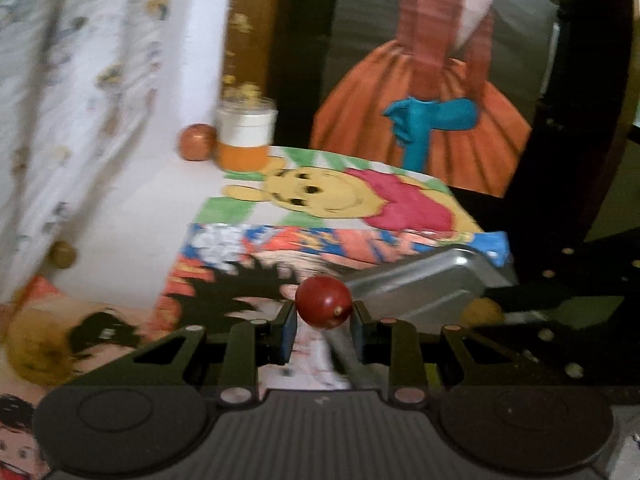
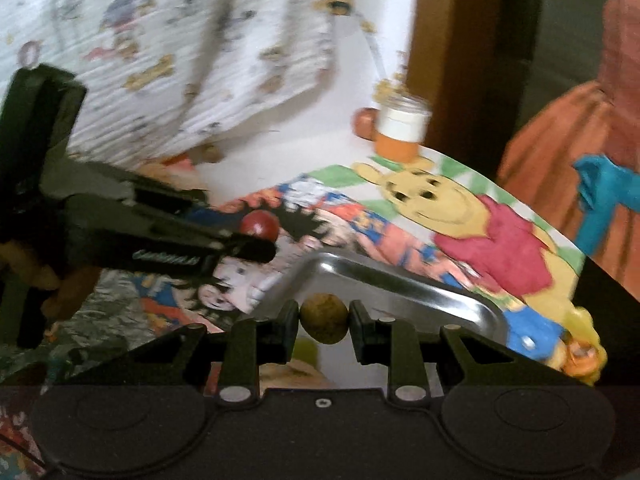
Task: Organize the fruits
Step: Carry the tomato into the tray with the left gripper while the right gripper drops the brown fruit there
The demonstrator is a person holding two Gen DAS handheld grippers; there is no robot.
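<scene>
Clamped between the fingers of my left gripper [image 1: 324, 322] sits a small dark-red fruit [image 1: 324, 307], pinched from both sides and lifted clear of the surface. Off to the far left of that view a blurred yellow-brown fruit [image 1: 34, 346] lies on the cartoon-printed cloth [image 1: 240, 272], and a small brownish ball [image 1: 63, 254] rests further back by the draped white patterned fabric [image 1: 80, 80]. Beyond it, an orange-brown fruit [image 1: 197, 142] stands just beside a jar [image 1: 246, 136] with a white and orange body. Right of my fingers a metal tray [image 1: 424, 284] lies on the cloth, with another yellowish fruit [image 1: 482, 312] at its near right corner.

From my right wrist, the left gripper comes in from the left, its red fruit held above the cloth just left of the tray's far corner. At the centre my right gripper [image 2: 324, 320] is closed on a round olive-brown fruit [image 2: 324, 319], squeezed between both pads and held over the near part of the tray [image 2: 440, 292]. Further right the bear print [image 2: 460, 204] covers the cloth, and the jar [image 2: 402, 128] stands behind it with the orange-brown fruit [image 2: 365, 122] touching its left side.
</scene>
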